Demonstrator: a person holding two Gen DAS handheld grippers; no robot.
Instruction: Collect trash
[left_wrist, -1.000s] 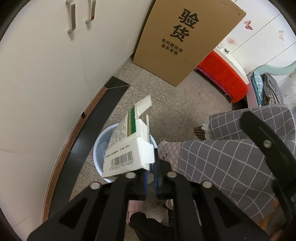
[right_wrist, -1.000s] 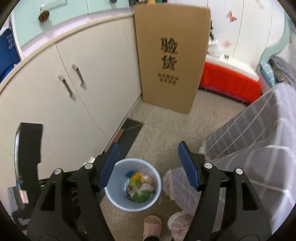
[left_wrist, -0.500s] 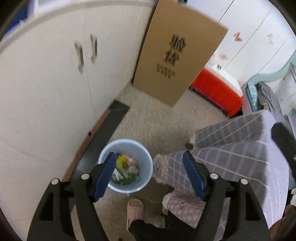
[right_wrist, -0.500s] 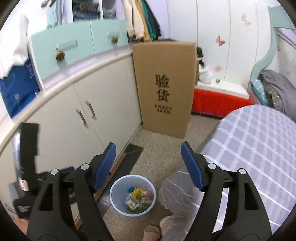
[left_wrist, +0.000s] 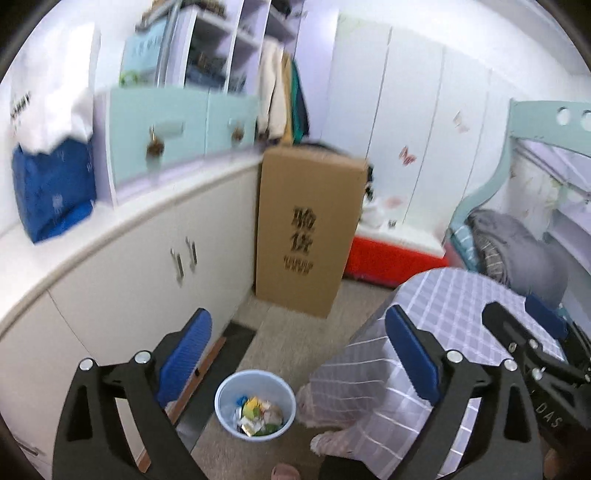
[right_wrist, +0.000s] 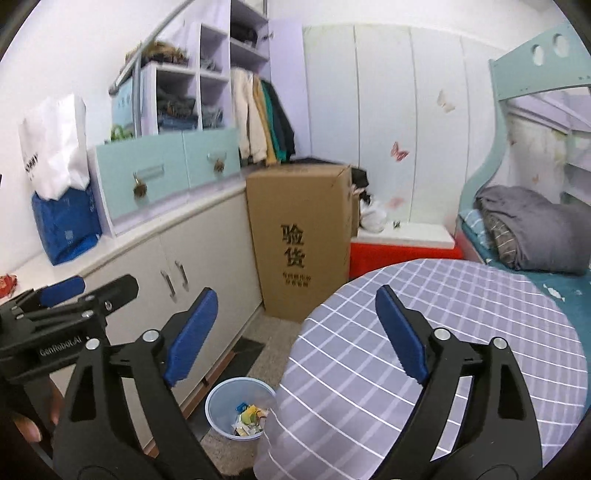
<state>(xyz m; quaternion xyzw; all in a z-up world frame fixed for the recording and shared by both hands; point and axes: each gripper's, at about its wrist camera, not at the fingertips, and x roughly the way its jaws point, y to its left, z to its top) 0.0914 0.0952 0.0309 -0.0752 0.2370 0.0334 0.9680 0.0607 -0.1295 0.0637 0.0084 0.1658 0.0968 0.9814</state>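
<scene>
Tall cardboard box against white cabinet; checked tablecloth near.

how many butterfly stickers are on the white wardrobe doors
3 clearly show: a pale one high on the doors, a pink one lower and to its left, and a faint pink one low by the white bag. More may be hidden or blurred.

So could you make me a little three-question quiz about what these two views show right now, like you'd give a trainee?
1. True or false: the left claw is carrying a piece of trash.
2. Where does the blue bin stand? A) on the round table B) on the floor beside the white cabinet C) on the bed
3. Fill in: the cloth on the round table is grey with a white ____ pattern.

Key: 1. False; both the left claw and the right claw are opening with nothing between them. 2. B. 3. Checked.
</scene>
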